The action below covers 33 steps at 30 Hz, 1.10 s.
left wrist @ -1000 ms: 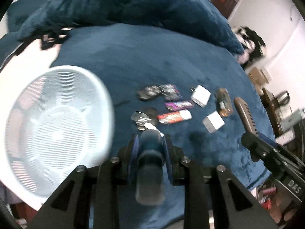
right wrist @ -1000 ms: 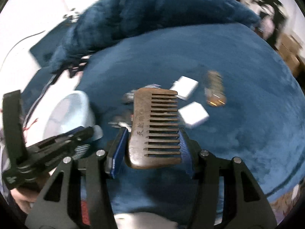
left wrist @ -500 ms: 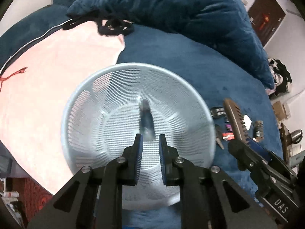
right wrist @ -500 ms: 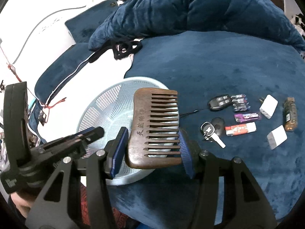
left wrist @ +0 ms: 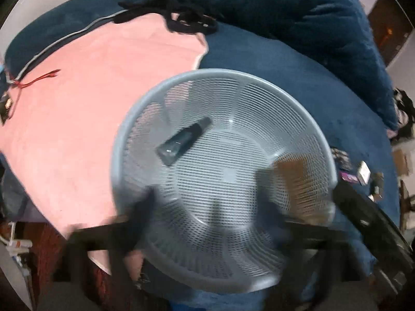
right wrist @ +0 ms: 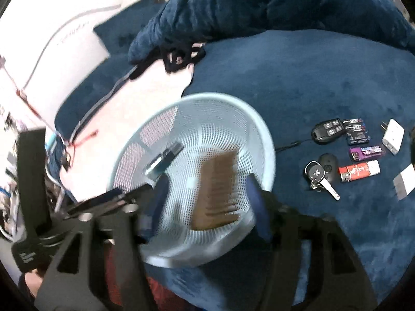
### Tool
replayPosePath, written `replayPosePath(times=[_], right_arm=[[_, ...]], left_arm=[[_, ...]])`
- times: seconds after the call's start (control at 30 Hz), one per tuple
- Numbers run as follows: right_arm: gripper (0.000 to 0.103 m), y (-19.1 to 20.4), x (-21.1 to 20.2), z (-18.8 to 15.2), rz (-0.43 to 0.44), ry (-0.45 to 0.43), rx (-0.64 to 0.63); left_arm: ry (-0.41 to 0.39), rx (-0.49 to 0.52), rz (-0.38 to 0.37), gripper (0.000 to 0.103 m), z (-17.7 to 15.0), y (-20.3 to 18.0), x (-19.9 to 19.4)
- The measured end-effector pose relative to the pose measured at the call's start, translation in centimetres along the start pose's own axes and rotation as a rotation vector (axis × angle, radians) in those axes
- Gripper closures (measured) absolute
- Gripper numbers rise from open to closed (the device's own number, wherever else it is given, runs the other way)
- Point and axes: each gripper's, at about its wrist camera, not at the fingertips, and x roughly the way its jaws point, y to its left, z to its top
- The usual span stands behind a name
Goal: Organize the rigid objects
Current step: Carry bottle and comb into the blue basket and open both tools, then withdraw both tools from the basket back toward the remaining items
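A pale mesh basket [left wrist: 259,83] lies on the bed under both grippers. A dark tube [left wrist: 184,140] rests loose on its inner wall. My left gripper [left wrist: 207,210] hovers over the basket, its blurred jaws opening wide with nothing between them. In the right wrist view the same basket [right wrist: 267,140] holds the tube [right wrist: 163,160]. A brown wooden comb [right wrist: 218,189], blurred, hangs over the basket floor between the opening jaws of my right gripper [right wrist: 207,194], with a gap on each side.
On the blue blanket [right wrist: 311,77] right of the basket lie a car fob [right wrist: 328,131], keys [right wrist: 319,173], a red lighter [right wrist: 359,169], a purple lighter [right wrist: 367,151] and a white charger [right wrist: 393,136]. A pink cloth [left wrist: 90,103] lies on the left.
Both grippers swung from the items on the blanket to above the basket. The left jaws went from shut to wide open, leaving the tube in the basket. The right jaws spread and the comb came free.
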Motion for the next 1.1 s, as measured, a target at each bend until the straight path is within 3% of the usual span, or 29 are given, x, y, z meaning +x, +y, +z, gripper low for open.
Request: replayPosePath(times=[0.03, 0.17, 0.5, 1.1], right_arm=[[0.010, 0.0, -0.5, -0.1, -0.011, -0.030, -0.019], [0.007, -0.1, -2.1, -0.5, -0.034, -0.123, -0.066], [0.006, -0.8, -1.3, -1.6, -0.081, -0.027, -0.086], [0.006, -1.7, -0.1, -2.0, -0.126, 0.062, -0.057]], left_arm=[[0.001, -0.001, 0.011, 0.000, -0.1, 0.1, -0.1], [0.028, 0.005, 0.026, 0.000, -0.5, 0.1, 0.0], [-0.009, 0.058, 0.096, 0.000, -1.2, -0.6, -1.2], [0.020, 0.077, 0.088, 0.000, -1.5, -1.7, -1.1]])
